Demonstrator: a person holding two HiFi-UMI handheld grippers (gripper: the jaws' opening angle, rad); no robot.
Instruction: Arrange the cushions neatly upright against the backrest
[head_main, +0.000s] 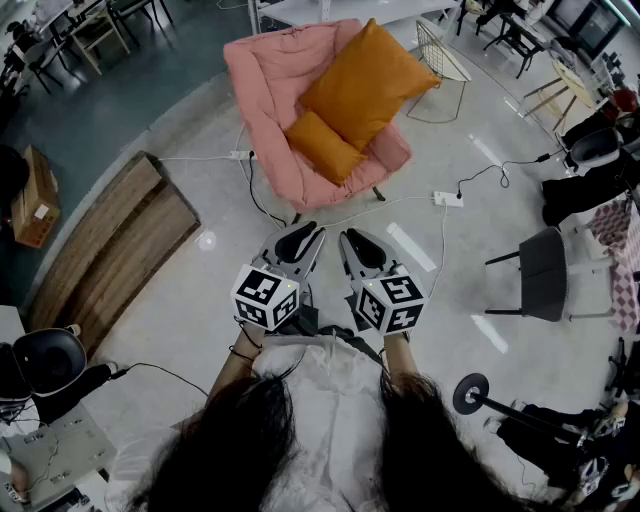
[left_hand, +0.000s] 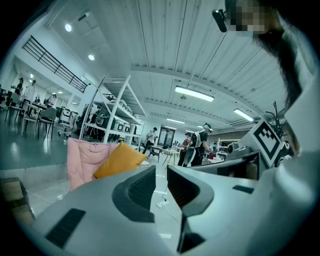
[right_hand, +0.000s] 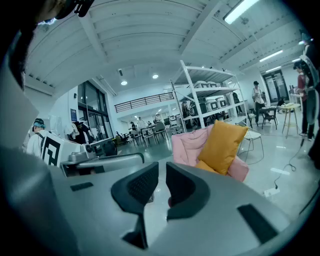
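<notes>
Head view: chair (head_main: 262, 90) stood at 12 o'clock. Big cushion (head_main: 368, 82) leaned askew on the backrest; small cushion (head_main: 322, 146) lay on the seat.
Left hand-held gripper (head_main: 303, 235) and right hand-held gripper (head_main: 352, 238) were at 6, well apart from the chair, probably not yet reaching.
Left gripper view: jaws nearly closed, empty.
Right gripper view: jaws closed, empty.

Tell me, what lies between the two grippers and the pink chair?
Only grey floor, crossed by thin cables; the head view shows it.

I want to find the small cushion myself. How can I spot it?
Look for the pink padded armchair on the grey floor. Two orange fabric cushions sit on it. The small orange cushion lies low on the seat, in front of the big square orange cushion leaning on the backrest.
</notes>
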